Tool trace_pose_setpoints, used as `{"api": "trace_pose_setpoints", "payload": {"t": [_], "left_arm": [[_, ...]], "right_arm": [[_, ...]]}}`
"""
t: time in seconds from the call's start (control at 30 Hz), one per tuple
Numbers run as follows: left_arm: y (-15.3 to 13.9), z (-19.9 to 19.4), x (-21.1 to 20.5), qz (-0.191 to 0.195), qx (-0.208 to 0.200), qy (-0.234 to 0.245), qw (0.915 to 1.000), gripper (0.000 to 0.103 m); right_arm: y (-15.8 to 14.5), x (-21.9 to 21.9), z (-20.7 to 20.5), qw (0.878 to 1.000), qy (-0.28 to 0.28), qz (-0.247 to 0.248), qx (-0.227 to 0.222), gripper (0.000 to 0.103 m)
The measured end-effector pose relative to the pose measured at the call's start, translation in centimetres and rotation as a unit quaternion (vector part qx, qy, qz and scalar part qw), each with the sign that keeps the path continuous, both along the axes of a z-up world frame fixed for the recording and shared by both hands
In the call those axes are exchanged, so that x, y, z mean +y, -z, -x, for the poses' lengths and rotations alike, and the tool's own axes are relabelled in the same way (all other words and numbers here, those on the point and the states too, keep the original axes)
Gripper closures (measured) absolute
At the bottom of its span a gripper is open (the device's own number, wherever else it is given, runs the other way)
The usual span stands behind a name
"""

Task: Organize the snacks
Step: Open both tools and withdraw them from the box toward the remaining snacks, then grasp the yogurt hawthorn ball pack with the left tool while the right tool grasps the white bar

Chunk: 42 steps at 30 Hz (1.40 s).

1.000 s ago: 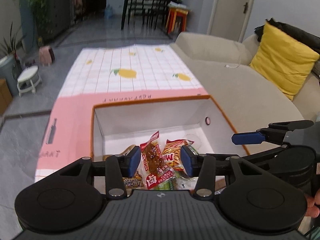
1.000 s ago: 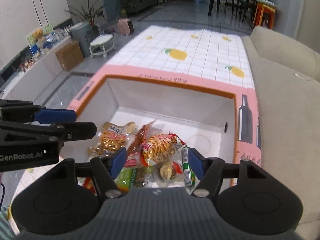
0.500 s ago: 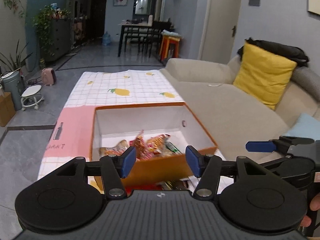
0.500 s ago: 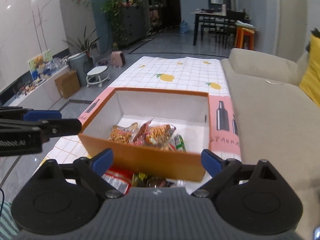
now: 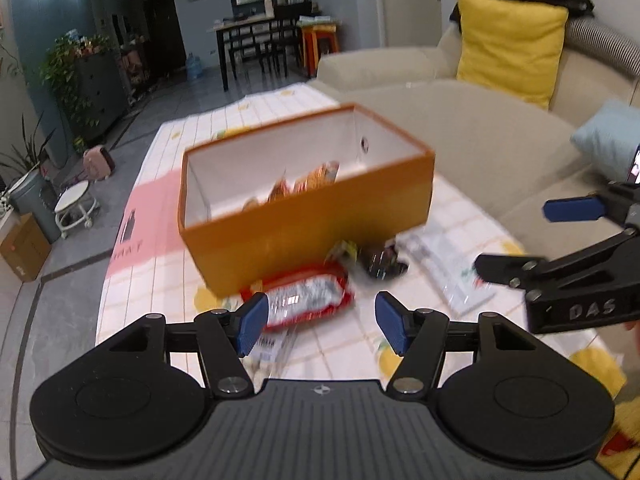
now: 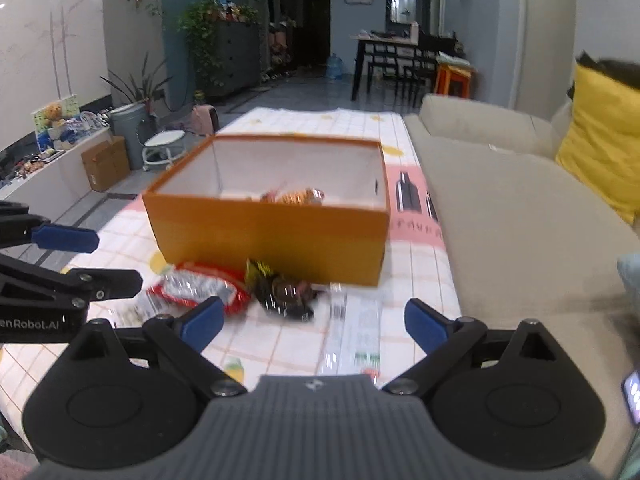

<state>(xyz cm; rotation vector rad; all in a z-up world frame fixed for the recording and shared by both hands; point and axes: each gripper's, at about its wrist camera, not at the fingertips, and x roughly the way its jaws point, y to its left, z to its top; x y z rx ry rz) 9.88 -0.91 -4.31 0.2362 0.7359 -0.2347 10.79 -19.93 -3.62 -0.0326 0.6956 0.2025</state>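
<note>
An orange box [image 5: 312, 220] with a white inside stands on the table and holds several snack packets [image 5: 308, 180]; it also shows in the right wrist view [image 6: 272, 232]. In front of it lie a red and white packet [image 5: 304, 300], a dark packet [image 5: 380, 262] and a clear white packet [image 5: 452, 276]. My left gripper [image 5: 318, 326] is open and empty, just above the red packet. My right gripper [image 6: 314, 322] is open and empty, near the dark packet [image 6: 284, 292], the red packet [image 6: 200, 290] and the clear packet [image 6: 356, 340].
The table has a white checked cloth with lemons and a pink band [image 6: 416, 200]. A beige sofa [image 6: 520, 208] with a yellow cushion [image 5: 508, 44] runs along the right. A stool [image 5: 76, 204], a bin and a cardboard box stand on the floor at left.
Both grippers have pulled back from over the box towards the near table edge and opened wider. The left gripper let its red packet go in the box. Loose packets now show in front of the box.
</note>
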Motion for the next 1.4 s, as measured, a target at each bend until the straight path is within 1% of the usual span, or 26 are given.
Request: {"api": "trace_pose_setpoints", "payload": {"t": [0.07, 0.23, 0.43, 0.5, 0.6, 0.67, 0.8, 0.87, 0.93, 1.0, 1.07, 1.13, 1.2, 1.27, 1.33, 1.37, 1.4], "left_arm": [[0.9, -0.4, 0.1, -0.009, 0.009, -0.006, 0.9999, 0.028], [2.9, -0.8, 1.2, -0.009, 0.035, -0.029, 0.9989, 0.026], [3.5, -1.9, 2.5, -0.009, 0.042, -0.037, 0.9984, 0.025], [3.9, -2.9, 2.9, -0.006, 0.051, -0.032, 0.9982, 0.025], [4.7, -4.2, 3.5, -0.009, 0.063, -0.014, 0.9979, 0.025], [5.5, -5.1, 4.0, -0.012, 0.075, -0.008, 0.9971, 0.023], [7.0, -6.4, 5.0, -0.016, 0.099, -0.02, 0.9948, 0.022], [7.6, -6.9, 5.5, -0.011, 0.109, -0.022, 0.9938, 0.022], [8.2, -7.0, 5.6, -0.011, 0.113, -0.018, 0.9934, 0.022], [8.7, -7.3, 5.6, -0.018, 0.116, -0.012, 0.993, 0.022], [9.2, -7.6, 5.4, -0.027, 0.116, -0.005, 0.9929, 0.018], [9.7, -8.0, 5.4, -0.033, 0.119, -0.001, 0.9923, 0.018], [10.0, -8.5, 5.6, -0.026, 0.125, -0.003, 0.9918, 0.016], [10.2, -8.9, 6.1, -0.002, 0.128, -0.009, 0.9918, 0.015], [10.3, -9.2, 6.6, 0.023, 0.134, -0.017, 0.9906, 0.015], [10.3, -9.3, 6.7, 0.028, 0.133, -0.019, 0.9905, 0.015], [10.3, -9.2, 6.7, 0.026, 0.131, -0.018, 0.9908, 0.014]], "right_arm": [[0.8, 0.0, 0.0, 1.0, 0.002, -0.006, 0.013, 0.009], [2.9, 0.4, -0.7, 0.999, -0.001, -0.004, 0.042, 0.009], [4.6, 0.4, -1.7, 0.998, -0.003, -0.003, 0.058, 0.011], [4.9, 0.3, -2.3, 0.998, 0.0, -0.001, 0.061, 0.013], [5.3, 0.1, -3.3, 0.998, 0.007, -0.005, 0.063, 0.013], [5.5, -0.2, -3.9, 0.998, 0.01, -0.009, 0.066, 0.013], [6.5, -0.4, -5.3, 0.997, 0.016, -0.011, 0.08, 0.013], [7.2, -0.5, -6.1, 0.996, 0.017, -0.013, 0.089, 0.014], [7.9, -0.5, -6.8, 0.995, 0.017, -0.013, 0.098, 0.02], [8.5, -0.4, -7.5, 0.994, 0.016, -0.011, 0.105, 0.02], [9.1, -0.4, -8.1, 0.994, 0.015, -0.01, 0.111, 0.021], [9.7, -0.4, -8.8, 0.993, 0.016, -0.007, 0.115, 0.021], [10.1, -0.4, -9.4, 0.993, 0.018, -0.004, 0.117, 0.021], [10.5, -0.5, -10.1, 0.993, 0.019, -0.002, 0.119, 0.021], [10.8, -0.6, -10.6, 0.992, 0.021, -0.001, 0.124, 0.024], [11.0, -0.6, -10.8, 0.992, 0.022, -0.001, 0.124, 0.024], [11.0, -0.4, -10.8, 0.993, 0.02, 0.006, 0.12, 0.027]]}}
